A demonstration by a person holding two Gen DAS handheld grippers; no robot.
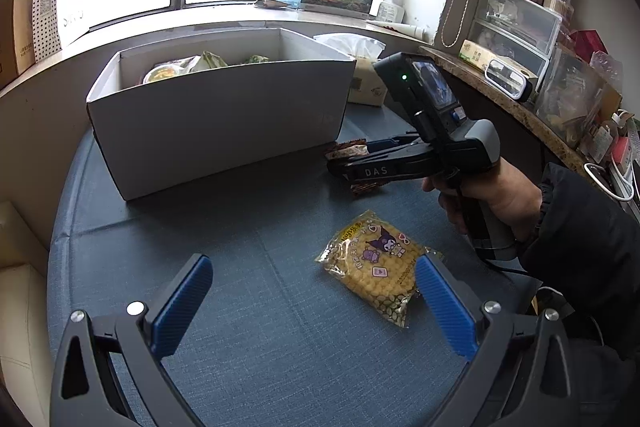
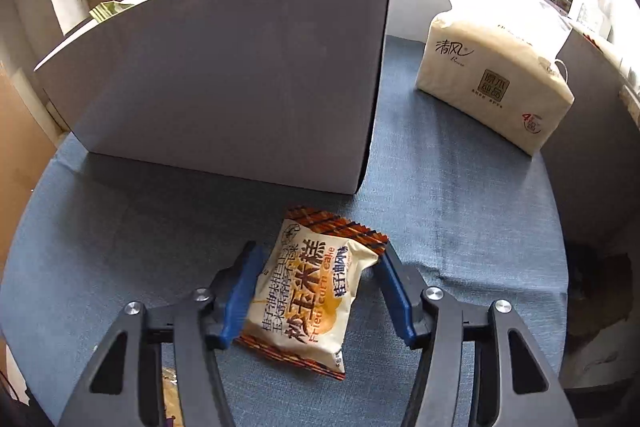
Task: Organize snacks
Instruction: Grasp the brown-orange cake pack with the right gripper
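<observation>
Right tool (image 2: pixel 316 291) clamped on corn cake packet (image 2: pixel 308 299), close before white box (image 2: pixel 224 83) holding snacks; left tool (image 1: pixel 314 291) wide, yellow packet (image 1: pixel 374 267) beside; tissue pack (image 2: pixel 492 79) near.

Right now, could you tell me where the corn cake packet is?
In the right wrist view the corn cake packet lies on the blue tabletop between the right gripper's fingers, just in front of the white box's near corner.

Black right gripper (image 1: pixel 348 157) marked DAS, blue pads, silver screws, dark sleeve (image 1: pixel 580 227)
</observation>
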